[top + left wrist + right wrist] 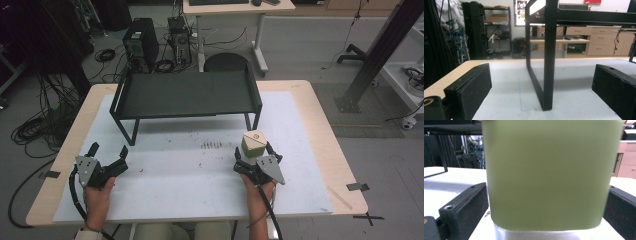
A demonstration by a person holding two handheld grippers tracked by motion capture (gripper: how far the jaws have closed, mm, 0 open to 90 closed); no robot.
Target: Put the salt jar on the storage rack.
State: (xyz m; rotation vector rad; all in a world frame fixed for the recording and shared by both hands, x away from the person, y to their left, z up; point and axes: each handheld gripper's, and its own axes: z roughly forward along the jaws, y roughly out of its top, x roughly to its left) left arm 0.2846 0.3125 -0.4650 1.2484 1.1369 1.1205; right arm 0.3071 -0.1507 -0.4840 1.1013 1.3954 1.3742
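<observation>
An olive-green container with a tan lid stands upright on the white mat, right of centre. My right gripper is open, one jaw on each side of it. In the right gripper view the container spans the whole gap of the right gripper, its sides at or very near both pads. My left gripper rests open on the mat at the left, holding nothing. The left gripper faces a front leg of the black rack.
A low black metal rack with a flat tray top stands across the far half of the wooden table. Small dark marks dot the mat in front of it. Beyond the table are a stool, computer towers and floor cables.
</observation>
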